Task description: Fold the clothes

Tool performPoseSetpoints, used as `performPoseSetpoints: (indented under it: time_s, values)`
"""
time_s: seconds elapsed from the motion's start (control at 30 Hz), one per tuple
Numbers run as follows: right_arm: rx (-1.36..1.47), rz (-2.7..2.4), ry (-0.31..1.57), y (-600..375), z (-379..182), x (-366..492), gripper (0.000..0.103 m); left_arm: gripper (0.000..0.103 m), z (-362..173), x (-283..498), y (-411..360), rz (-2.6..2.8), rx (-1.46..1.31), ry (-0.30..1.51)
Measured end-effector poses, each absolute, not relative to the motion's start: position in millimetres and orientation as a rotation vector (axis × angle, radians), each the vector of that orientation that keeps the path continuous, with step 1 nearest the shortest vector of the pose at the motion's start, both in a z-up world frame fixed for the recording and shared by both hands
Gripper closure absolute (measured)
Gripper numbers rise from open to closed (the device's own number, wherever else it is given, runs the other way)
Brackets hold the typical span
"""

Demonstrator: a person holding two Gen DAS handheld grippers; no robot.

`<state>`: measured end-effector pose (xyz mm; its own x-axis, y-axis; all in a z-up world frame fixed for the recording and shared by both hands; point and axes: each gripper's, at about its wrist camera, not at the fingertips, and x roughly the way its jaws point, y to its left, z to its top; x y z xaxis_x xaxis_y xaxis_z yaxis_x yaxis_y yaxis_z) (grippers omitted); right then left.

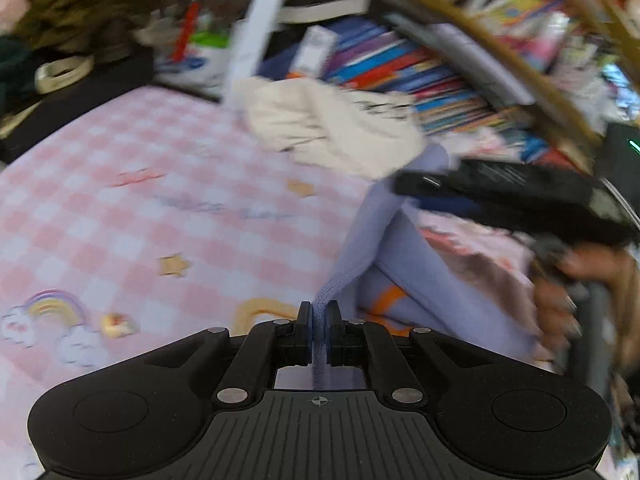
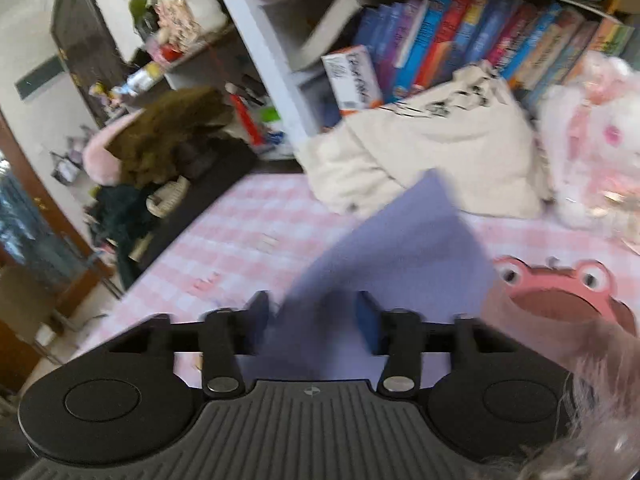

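Blurred lilac garment (image 2: pixel 392 248), book spines (image 1: pixel 400 68) unreadable.

This is a lived-in bedroom at home: a bed with a pink checked sheet (image 1: pixel 120 208) printed with stars and rainbows, a crammed bookshelf (image 2: pixel 472 40) right behind it, soft toys (image 2: pixel 592 136) and clothes piled along the edge.
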<state>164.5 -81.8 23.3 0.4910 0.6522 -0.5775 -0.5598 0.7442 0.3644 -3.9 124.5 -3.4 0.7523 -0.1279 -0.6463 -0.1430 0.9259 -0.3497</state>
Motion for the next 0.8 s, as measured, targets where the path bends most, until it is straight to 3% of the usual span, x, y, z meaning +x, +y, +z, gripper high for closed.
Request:
performPoseSetpoints:
  time_s: [0.1, 0.2, 0.57, 0.8]
  values:
    - [0.133, 0.732, 0.761, -114, 20, 150, 0.044, 0.087, 1, -11, 128, 0.051, -0.337, 0.705]
    - [0.138, 0.633, 0.779, -168, 16, 132, 0.043, 0.077, 8, -15, 128, 0.061, -0.29, 0.677]
    - [0.139, 0.306, 0.893, -281, -14, 68, 0.043, 0.071, 22, 18, 17, -0.285, 0.015, 0.653]
    - [0.132, 0.228, 0.966, -290, -33, 57, 0.064, 0.069, -10, 4, -103, -0.587, 0.596, 0.619]
